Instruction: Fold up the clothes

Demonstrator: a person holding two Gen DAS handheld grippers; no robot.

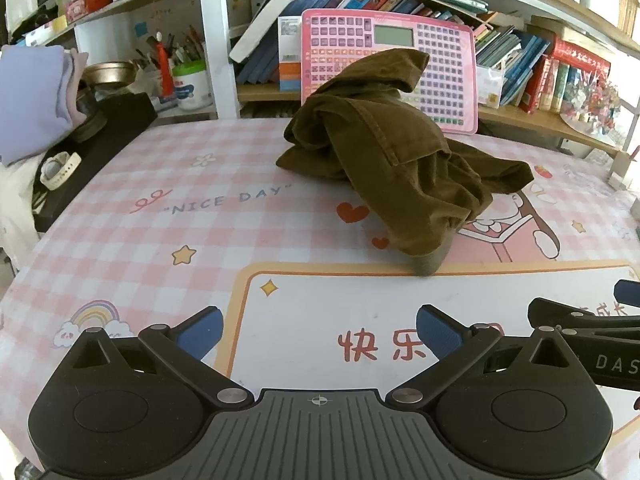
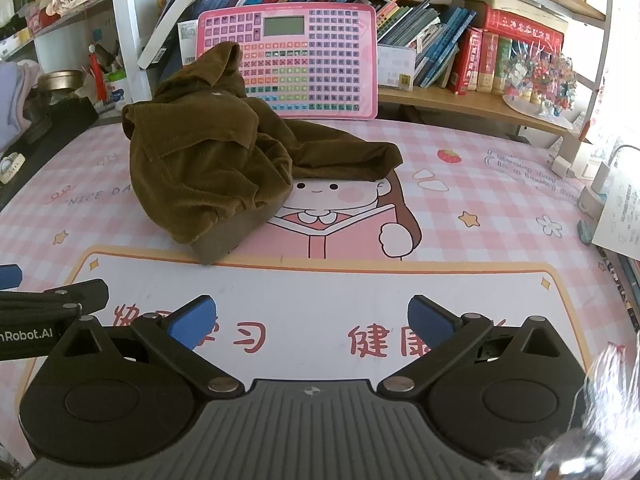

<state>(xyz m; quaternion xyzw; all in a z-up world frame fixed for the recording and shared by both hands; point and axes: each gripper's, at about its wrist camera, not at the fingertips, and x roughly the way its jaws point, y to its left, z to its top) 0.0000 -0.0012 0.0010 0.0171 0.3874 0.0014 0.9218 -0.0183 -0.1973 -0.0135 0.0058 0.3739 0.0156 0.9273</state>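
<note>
The brown corduroy garment [image 1: 392, 160] lies in a crumpled heap on the pink checked desk mat [image 1: 140, 240], toward the back middle of the desk, its top bunched into a peak and one end trailing forward to touch the orange border of the mat's white panel [image 2: 320, 300]; nothing has been flattened, so folding has by my reading not begun. It sits just in front of a pink learning tablet [image 2: 320, 48] that leans against the bookshelf [image 2: 460, 100], which probably leaves little room behind the heap and makes the near side the natural side to work from. That fits how the tools are held: the left gripper [image 1: 320, 330] hangs over the white panel, tilted down toward the cloth, fingers spread wide with nothing between them, and the right gripper [image 2: 312, 320] sits just beside it in the same spread, empty stance (each shows at the edge of the other's view). Both stand clear of the fabric, near its forward end. Off to the left, a white smartwatch [image 1: 60, 168] rests on a black case, well apart from the garment.
</note>
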